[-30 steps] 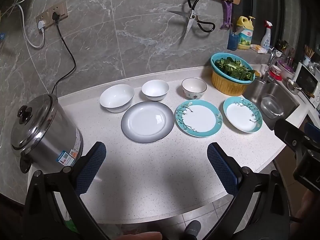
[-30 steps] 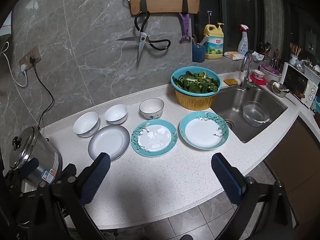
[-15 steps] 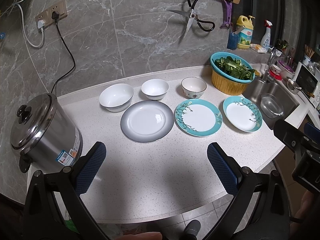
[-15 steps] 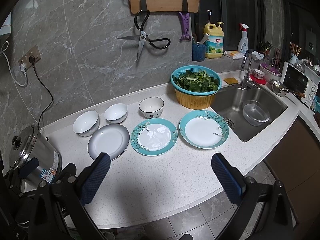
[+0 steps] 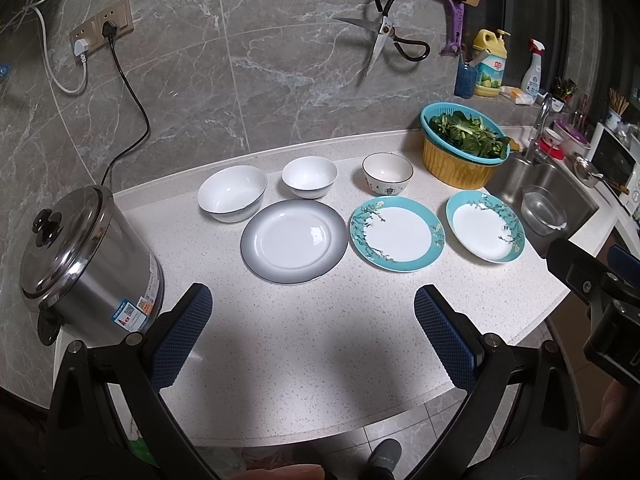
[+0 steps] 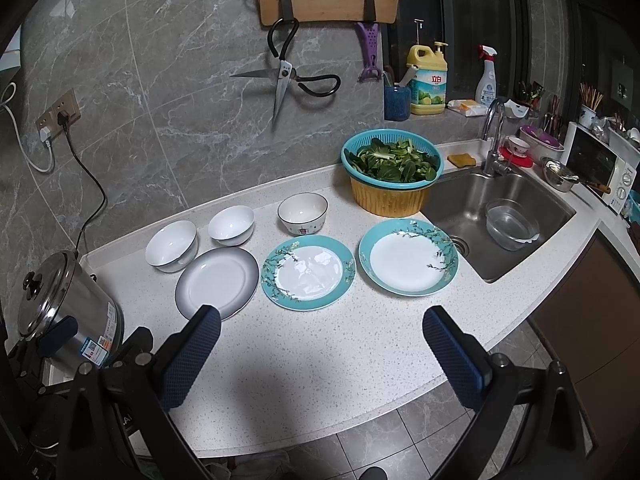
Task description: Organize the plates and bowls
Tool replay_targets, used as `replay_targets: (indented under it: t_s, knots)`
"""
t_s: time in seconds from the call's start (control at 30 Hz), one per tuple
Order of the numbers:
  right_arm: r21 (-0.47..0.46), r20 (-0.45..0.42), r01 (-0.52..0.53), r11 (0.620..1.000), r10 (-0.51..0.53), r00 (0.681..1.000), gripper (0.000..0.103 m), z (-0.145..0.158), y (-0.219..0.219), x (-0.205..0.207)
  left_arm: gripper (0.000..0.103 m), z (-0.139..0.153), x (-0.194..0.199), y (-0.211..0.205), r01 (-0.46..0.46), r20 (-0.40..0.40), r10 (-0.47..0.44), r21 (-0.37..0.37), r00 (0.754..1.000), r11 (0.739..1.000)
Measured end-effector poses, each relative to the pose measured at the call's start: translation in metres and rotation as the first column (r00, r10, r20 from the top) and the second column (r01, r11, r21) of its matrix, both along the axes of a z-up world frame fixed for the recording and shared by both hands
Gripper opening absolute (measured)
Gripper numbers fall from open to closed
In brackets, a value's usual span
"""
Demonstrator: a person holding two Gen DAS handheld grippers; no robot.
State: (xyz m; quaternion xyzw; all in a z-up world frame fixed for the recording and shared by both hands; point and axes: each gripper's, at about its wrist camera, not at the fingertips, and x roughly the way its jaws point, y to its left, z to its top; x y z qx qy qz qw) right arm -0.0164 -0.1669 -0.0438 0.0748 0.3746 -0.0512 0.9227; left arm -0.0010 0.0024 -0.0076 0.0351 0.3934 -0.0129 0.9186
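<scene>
— Two grippers, what are they doing?

— From my seat, both hang over the near edge of the white counter (image 5: 304, 368). My left gripper (image 5: 314, 334) is spread wide and empty; my right gripper (image 6: 322, 354) is the same, jaws apart, gripping nothing.

— Where are the dishes?

— In the left view, past the pads, a row of three plates lies flat. At 12 o'clock sits the grey-rimmed plate (image 5: 294, 241); at 1 o'clock the first teal plate (image 5: 397, 233), just beside it; further toward 2 o'clock the second teal plate (image 5: 485, 227), apart from the first.

— And the bowls?

— Behind the plates, toward the wall. The wide white bowl (image 5: 232, 193) is at 11 o'clock, the small white bowl (image 5: 309, 177) at 12, the patterned bowl (image 5: 387, 173) at 1. All upright, none stacked.

— Anything else around?

— At 9 o'clock, a steel pot (image 5: 82, 264) with its lid on, near my left finger. At 2 o'clock, beyond the bowls, a basket of greens (image 5: 464, 142) beside the sink (image 6: 500, 216), which holds a clear bowl (image 6: 511, 225).
</scene>
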Motion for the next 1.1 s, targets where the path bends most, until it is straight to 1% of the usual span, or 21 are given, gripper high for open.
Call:
replay_targets:
  t_s: [0.4, 0.43, 0.57, 1.1]
  knots:
    - [0.001, -0.003, 0.0, 1.0, 0.0, 1.0, 0.103, 0.0, 0.001, 0.001, 0.103, -0.001, 0.0, 0.0, 0.001, -0.002, -0.001, 0.0, 1.0, 1.0]
    - [0.001, -0.003, 0.0, 1.0, 0.0, 1.0, 0.103, -0.001, 0.001, 0.001, 0.103, -0.007, 0.001, 0.004, -0.001, -0.003, 0.001, 0.0, 1.0, 1.0]
    - [0.001, -0.004, 0.0, 1.0, 0.0, 1.0, 0.103, -0.001, 0.001, 0.001, 0.103, -0.014, 0.001, 0.005, 0.0, -0.007, 0.0, 0.0, 1.0, 1.0]
    - [0.0, -0.008, 0.0, 1.0, 0.0, 1.0, 0.103, -0.001, 0.001, 0.003, 0.103, -0.014, 0.002, 0.006, -0.003, -0.01, 0.003, 0.001, 1.0, 1.0]
